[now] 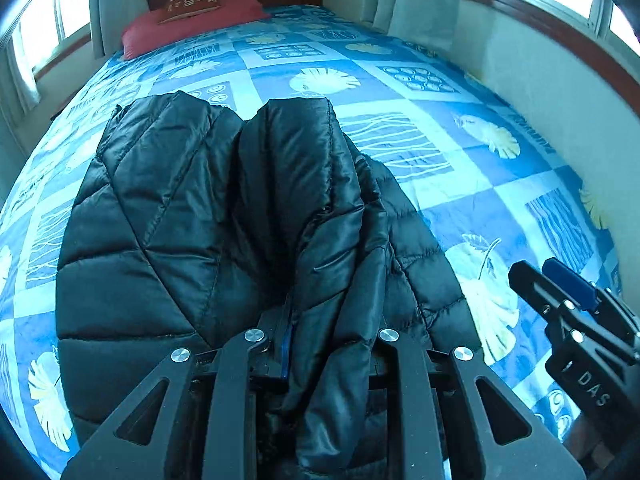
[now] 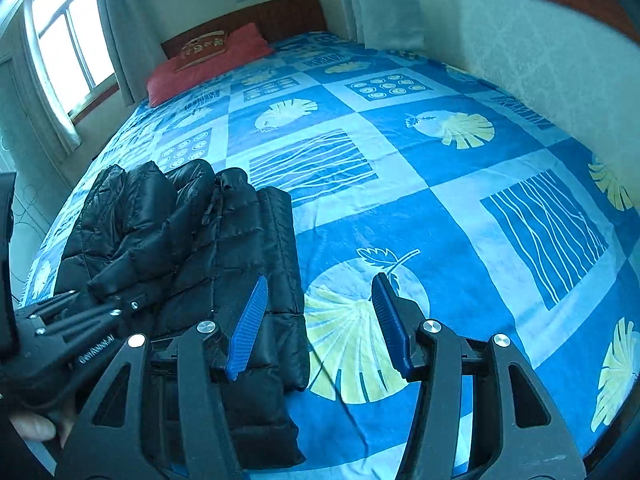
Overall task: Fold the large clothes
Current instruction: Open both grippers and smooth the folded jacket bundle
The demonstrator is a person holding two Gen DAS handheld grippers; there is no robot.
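The left hand-held gripper (image 1: 320, 360) is clenched on a bunched fold of the black jacket (image 1: 208, 216), likely to carry it across. The puffy, glossy, quilted jacket lies at the bed's (image 2: 460, 208) 8 o'clock. The right hand-held gripper (image 2: 320, 320) hangs released, its ribbed blue pads (image 2: 248, 324) empty.

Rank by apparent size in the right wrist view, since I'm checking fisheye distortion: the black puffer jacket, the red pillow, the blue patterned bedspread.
1. blue patterned bedspread, fills most of the view.
2. black puffer jacket.
3. red pillow, though it lies far off at the headboard, so it looks smaller than it is.
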